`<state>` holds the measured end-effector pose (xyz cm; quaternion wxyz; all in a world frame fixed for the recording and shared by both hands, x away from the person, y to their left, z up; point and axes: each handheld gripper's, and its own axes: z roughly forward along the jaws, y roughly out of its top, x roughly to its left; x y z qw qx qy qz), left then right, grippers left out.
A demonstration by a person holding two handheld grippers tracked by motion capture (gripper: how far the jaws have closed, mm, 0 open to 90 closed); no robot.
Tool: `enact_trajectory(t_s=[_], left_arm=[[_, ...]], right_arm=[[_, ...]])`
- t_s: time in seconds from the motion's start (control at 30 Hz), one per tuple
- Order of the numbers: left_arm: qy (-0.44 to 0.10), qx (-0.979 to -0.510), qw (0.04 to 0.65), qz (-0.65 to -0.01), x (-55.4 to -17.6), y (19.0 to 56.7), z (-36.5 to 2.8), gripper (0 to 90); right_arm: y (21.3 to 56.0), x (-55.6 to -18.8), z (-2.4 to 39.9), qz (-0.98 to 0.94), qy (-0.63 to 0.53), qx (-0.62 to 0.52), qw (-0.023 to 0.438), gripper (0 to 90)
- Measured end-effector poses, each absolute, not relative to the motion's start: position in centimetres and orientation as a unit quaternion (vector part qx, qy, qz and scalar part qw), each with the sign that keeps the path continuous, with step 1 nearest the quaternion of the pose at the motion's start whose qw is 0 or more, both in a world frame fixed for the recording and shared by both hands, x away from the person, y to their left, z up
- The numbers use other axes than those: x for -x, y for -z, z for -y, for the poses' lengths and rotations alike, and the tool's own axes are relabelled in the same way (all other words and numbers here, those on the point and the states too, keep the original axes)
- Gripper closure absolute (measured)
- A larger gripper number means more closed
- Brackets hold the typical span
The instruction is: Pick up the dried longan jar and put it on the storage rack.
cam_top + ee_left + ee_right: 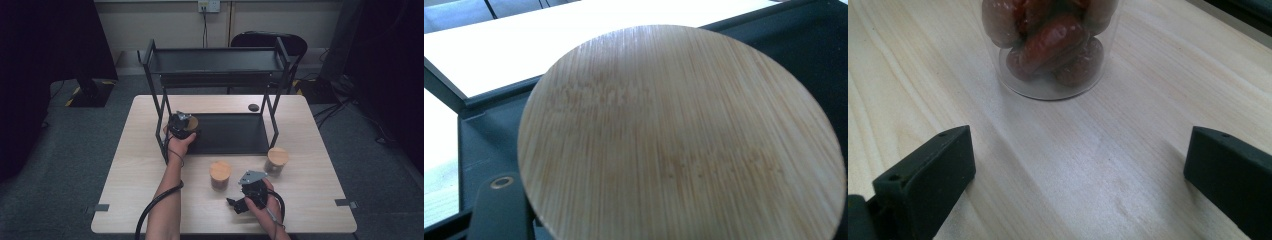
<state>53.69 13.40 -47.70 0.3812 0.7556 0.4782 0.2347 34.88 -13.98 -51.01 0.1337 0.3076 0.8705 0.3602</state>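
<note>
1. Risk first: my left hand-held gripper point(181, 125) is closed on a jar with a bamboo lid point(679, 135) at the left end of the rack's lower shelf point(235, 132). I judge that letting go before the jar's base is flat on the shelf would tip it against the rack's left post point(161, 125), which stands just beside it.
2. Bamboo lid blocks my left gripper view, so I cannot see the jaws themselves or how squarely they sit on the glass; a skewed grip could twist the jar on release.
3. My left forearm reaches forward from the desk's point(150, 200) near edge, hand low at the shelf's front rim.
4. My right hand-held gripper point(240, 202) rests near the front edge, jaws wide apart and holding nothing, pointed at a jar of dried red fruit point(1050, 47) close ahead; swinging in carelessly could knock it over.
5. Another lidded jar point(276, 160) stands by the rack's right post.
</note>
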Motion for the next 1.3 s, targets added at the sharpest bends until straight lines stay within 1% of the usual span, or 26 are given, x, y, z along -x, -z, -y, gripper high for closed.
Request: enact_trajectory(t_s=[0.5,0.63,0.67,0.87,1.1,1.3], left_arm=[[-0.230,-0.754,0.383,-0.482,-53.80,47.63,-13.36,23.8],[-0.230,-0.747,0.385,-0.490,-53.83,47.50,-13.31,17.3],[-0.231,-0.748,0.384,-0.490,-53.83,47.44,-13.33,17.3],[-0.218,-0.744,0.385,-0.500,-53.69,47.47,-13.41,10.7],[-0.215,-0.741,0.385,-0.507,-53.31,47.50,-13.50,7.9],[-0.214,-0.739,0.386,-0.509,-52.87,47.35,-13.75,7.6]], right_arm=[[51.01,-34.87,13.98,-0.870,-0.360,-0.308,0.134,0.0],[51.01,-34.86,13.97,-0.870,-0.361,-0.309,0.133,0.0],[51.01,-34.86,13.97,-0.870,-0.361,-0.309,0.133,0.0],[51.01,-34.86,13.98,-0.870,-0.360,-0.308,0.134,0.0],[51.01,-34.86,13.98,-0.870,-0.361,-0.309,0.134,0.0],[51.02,-34.86,13.98,-0.870,-0.361,-0.309,0.134,0.0]])
